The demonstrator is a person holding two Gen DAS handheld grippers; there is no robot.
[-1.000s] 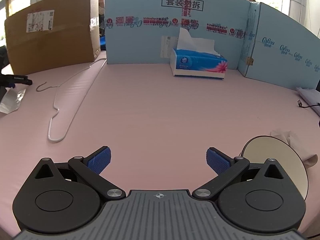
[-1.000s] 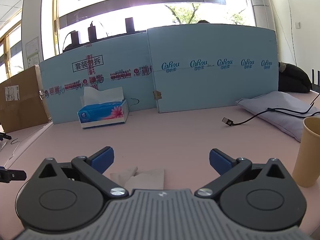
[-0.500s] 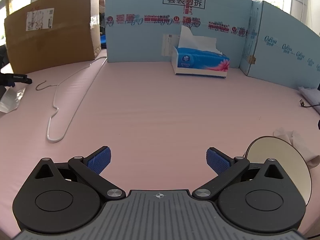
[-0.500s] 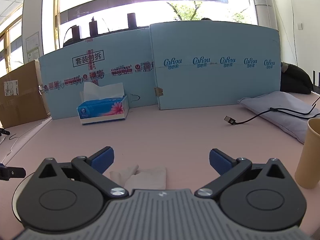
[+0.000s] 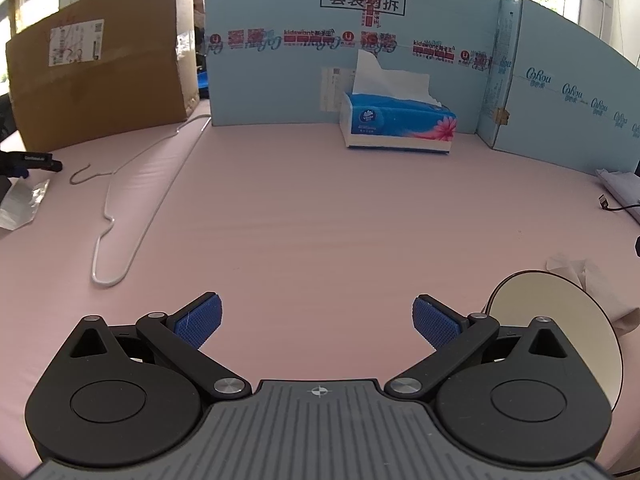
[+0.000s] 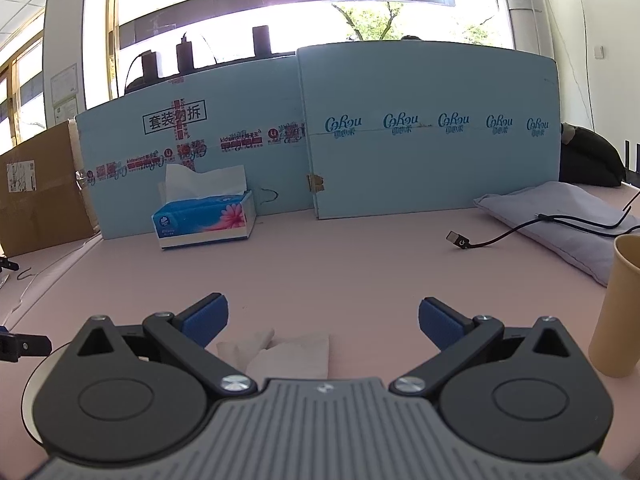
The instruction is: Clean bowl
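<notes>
My left gripper (image 5: 316,316) hangs with its jaws spread wide and nothing between them, and my right gripper (image 6: 322,318) is likewise released and empty. The bowl (image 5: 560,312) sits on the pink table (image 5: 320,220) just right of the left gripper: round, cream inside, thin dark rim, seemingly shallow, though half hidden. A crumpled tissue (image 6: 288,350) lies beside it.

The bowl (image 5: 560,312) sits partly hidden behind the left tongs (image 5: 316,316).
</notes>
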